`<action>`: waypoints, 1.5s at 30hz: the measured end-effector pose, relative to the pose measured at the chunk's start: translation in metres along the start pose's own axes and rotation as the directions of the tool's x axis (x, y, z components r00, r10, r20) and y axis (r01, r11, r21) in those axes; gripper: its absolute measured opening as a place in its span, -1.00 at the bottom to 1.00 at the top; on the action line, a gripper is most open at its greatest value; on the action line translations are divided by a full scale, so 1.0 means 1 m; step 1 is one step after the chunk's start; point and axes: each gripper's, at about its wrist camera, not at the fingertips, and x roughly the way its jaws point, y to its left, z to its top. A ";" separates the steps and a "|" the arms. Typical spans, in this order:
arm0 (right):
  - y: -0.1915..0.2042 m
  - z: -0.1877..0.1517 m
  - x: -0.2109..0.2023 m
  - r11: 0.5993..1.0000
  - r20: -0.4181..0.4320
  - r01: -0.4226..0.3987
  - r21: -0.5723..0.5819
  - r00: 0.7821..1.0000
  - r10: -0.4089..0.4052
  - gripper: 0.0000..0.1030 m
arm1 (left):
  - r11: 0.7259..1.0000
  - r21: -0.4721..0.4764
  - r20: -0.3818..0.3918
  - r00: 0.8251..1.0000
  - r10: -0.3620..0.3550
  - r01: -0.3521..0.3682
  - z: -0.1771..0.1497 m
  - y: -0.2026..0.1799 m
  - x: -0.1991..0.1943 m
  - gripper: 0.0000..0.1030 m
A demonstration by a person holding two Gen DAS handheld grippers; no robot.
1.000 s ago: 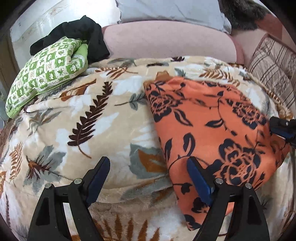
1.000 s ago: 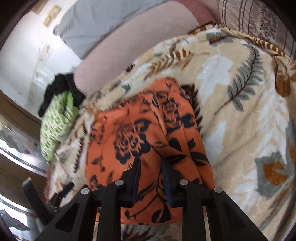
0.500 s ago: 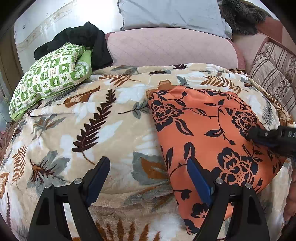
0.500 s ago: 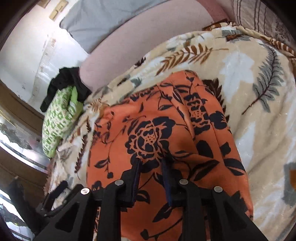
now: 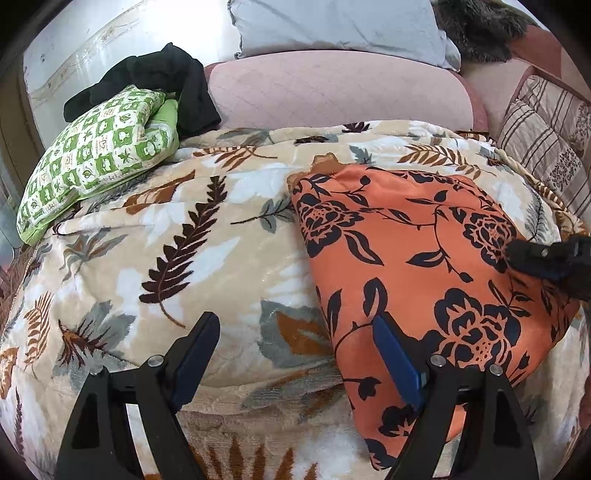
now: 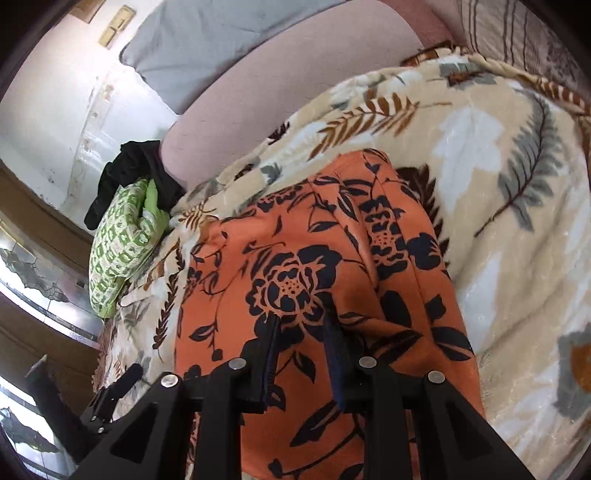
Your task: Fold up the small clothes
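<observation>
At the far left corner of the bed a green checked cushion [image 5: 92, 162] lies on the leaf-print blanket [image 5: 192, 240] with a black garment [image 5: 173, 85] heaped behind it; you cannot tell what kind of garment it is. A pink bolster [image 5: 332, 88] runs along the bed's far edge, with a grey pillow [image 5: 340, 26] above it cut off by the top of the frame.

Your left gripper [image 5: 295, 354] points down at the near edge of the bed, its fingers [image 5: 195, 354] spread wide with nothing between them. The left finger hangs over bare blanket, and the right one lies over the near left edge of the orange floral garment [image 5: 424, 266]; whether it touches the cloth is hard to make out.

That garment lies flat on the right half of the bed, its near end hidden behind the gripper's frame.

Your right gripper [image 6: 301, 332] comes in over the garment's right side, tilted down. Its fingers [image 6: 271, 354] stand nearly together, and the cloth bunches into a small ridge at their tips, so they look pinched on a fold of it, though their own bodies hide the contact. In the left wrist view only its dark tip [image 5: 543, 254] shows, the rest cut off by the right edge
</observation>
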 end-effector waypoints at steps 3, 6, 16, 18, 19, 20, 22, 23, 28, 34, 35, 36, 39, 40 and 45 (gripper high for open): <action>-0.001 0.003 -0.011 1.000 0.027 -0.026 0.012 0.999 0.026 -0.47 | 1.000 -0.005 -0.005 1.000 -0.008 0.008 0.000 0.001 0.001 0.66; -0.007 0.009 -0.022 0.998 0.058 -0.052 0.023 0.997 0.050 -0.47 | 1.000 -0.014 -0.010 1.000 -0.024 0.024 0.001 0.002 0.001 0.66; -0.053 0.025 -0.050 0.977 0.145 -0.136 0.161 0.983 0.113 0.53 | 0.984 -0.020 -0.030 0.983 -0.179 0.179 0.008 0.001 0.006 0.66; -0.060 0.025 -0.045 0.974 0.120 -0.131 0.183 0.987 0.110 0.53 | 0.965 -0.069 -0.050 0.965 -0.258 0.255 0.010 0.007 0.010 0.66; -0.063 0.025 -0.044 0.973 0.112 -0.130 0.189 0.988 0.110 0.53 | 0.958 -0.091 -0.049 0.959 -0.278 0.273 0.011 0.009 0.011 0.66; -0.067 0.025 -0.042 0.971 0.105 -0.129 0.199 0.988 0.110 0.53 | 0.954 -0.101 -0.044 0.957 -0.287 0.281 0.012 0.011 0.011 0.66; -0.073 0.025 -0.043 0.967 0.110 -0.135 0.218 0.988 0.113 0.53 | 0.959 -0.094 -0.035 0.961 -0.273 0.269 0.013 0.012 0.011 0.66; -0.075 0.025 -0.043 0.965 0.115 -0.138 0.222 0.987 0.114 0.53 | 0.960 -0.089 -0.035 0.963 -0.268 0.264 0.013 0.011 0.012 0.66; -0.082 0.023 -0.033 0.963 0.087 -0.121 0.241 0.991 0.103 0.53 | 0.968 -0.055 -0.043 0.968 -0.249 0.246 0.011 0.002 0.012 0.66; -0.082 0.021 -0.029 0.961 0.075 -0.129 0.243 0.991 0.114 0.53 | 0.976 0.001 -0.021 0.976 -0.217 0.217 0.011 -0.003 0.004 0.66; -0.079 0.021 -0.030 0.963 0.077 -0.133 0.236 0.990 0.118 0.53 | 0.977 0.006 -0.019 0.977 -0.214 0.214 0.011 -0.004 0.003 0.66; -0.078 0.021 -0.030 0.964 0.078 -0.135 0.231 0.990 0.120 0.53 | 0.978 0.011 -0.018 0.978 -0.210 0.210 0.011 -0.004 0.003 0.66; -0.073 0.020 -0.030 0.966 0.076 -0.133 0.222 0.990 0.119 0.53 | 0.980 0.024 -0.011 0.980 -0.198 0.198 0.011 -0.007 0.001 0.66; -0.072 0.019 -0.029 0.966 0.074 -0.133 0.221 0.990 0.119 0.53 | 0.980 0.026 -0.010 0.980 -0.196 0.197 0.012 -0.007 0.001 0.66; -0.072 0.018 -0.028 0.966 0.072 -0.131 0.223 0.990 0.118 0.53 | 0.980 0.027 -0.014 0.980 -0.197 0.197 0.011 -0.009 0.002 0.66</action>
